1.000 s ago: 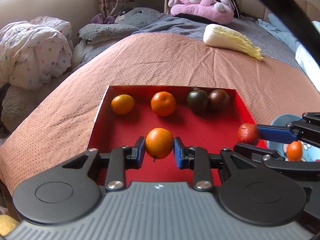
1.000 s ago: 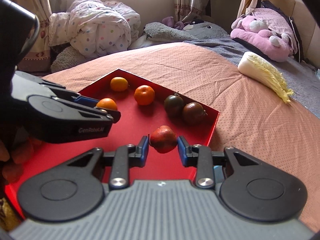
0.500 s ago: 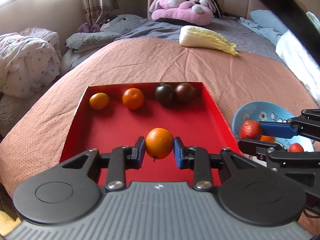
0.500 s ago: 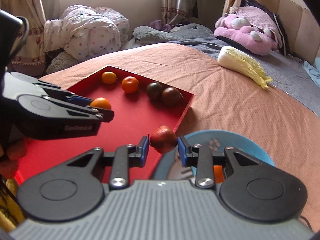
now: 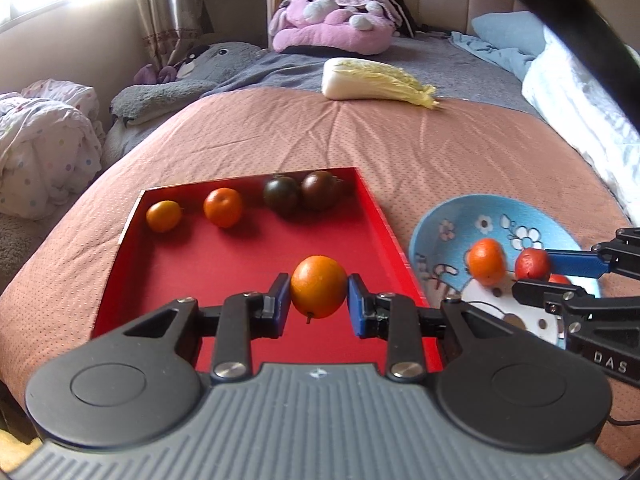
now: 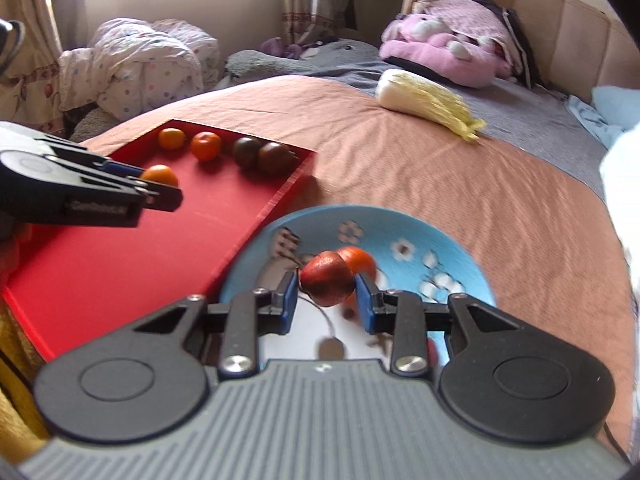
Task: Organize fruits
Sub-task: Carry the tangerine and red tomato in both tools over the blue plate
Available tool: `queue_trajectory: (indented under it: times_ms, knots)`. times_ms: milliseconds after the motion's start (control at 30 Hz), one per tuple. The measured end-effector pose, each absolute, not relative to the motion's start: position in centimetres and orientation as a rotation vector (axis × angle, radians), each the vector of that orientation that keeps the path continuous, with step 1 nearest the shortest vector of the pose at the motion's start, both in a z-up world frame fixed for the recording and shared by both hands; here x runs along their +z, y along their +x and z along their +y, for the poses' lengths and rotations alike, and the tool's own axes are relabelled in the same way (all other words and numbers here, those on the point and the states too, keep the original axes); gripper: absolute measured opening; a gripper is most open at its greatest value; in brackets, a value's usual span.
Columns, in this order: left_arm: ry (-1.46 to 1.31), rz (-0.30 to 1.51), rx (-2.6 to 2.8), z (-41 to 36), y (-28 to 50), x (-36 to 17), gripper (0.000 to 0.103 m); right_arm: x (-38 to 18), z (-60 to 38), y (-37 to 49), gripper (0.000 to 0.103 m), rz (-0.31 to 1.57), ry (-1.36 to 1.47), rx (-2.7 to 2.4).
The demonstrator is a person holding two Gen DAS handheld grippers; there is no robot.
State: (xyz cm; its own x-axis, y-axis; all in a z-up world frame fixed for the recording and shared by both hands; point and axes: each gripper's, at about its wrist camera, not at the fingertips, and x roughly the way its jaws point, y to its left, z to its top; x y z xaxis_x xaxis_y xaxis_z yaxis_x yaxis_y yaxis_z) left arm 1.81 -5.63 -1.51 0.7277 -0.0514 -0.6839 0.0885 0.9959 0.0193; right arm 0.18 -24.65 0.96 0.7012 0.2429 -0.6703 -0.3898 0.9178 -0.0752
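Note:
My left gripper [image 5: 319, 304] is shut on an orange [image 5: 319, 286], held over the near right part of the red tray [image 5: 192, 280]. At the tray's far edge lie two more oranges [image 5: 223, 207] and two dark tomatoes [image 5: 282, 196]. My right gripper [image 6: 327, 296] is shut on a red fruit [image 6: 327, 283] and hangs over the blue flowered bowl [image 6: 440, 248], which sits right of the tray. An orange [image 5: 487, 261] lies in the bowl; a second small red fruit [image 5: 558, 279] peeks out behind the right gripper's fingers.
The tray and bowl rest on a bed with a salmon dotted cover [image 5: 420, 148]. A napa cabbage [image 5: 376, 84] lies further back, with a pink plush toy [image 5: 332, 28] behind it. A bundled quilt [image 5: 40, 148] is at the left, white bedding [image 5: 580, 108] at the right.
Both grippers have moved to the right with their fruit. The right one has gone from above the tray's corner to above the blue bowl. The left one nears the tray's right edge.

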Motion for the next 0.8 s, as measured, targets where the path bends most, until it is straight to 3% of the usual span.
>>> queue_trajectory:
  times_ms: [800]
  knots:
    - [0.109, 0.805, -0.272, -15.9, 3.3, -3.8, 0.035, -0.8, -31.4, 1.6, 0.035, 0.719, -0.129, 0.256]
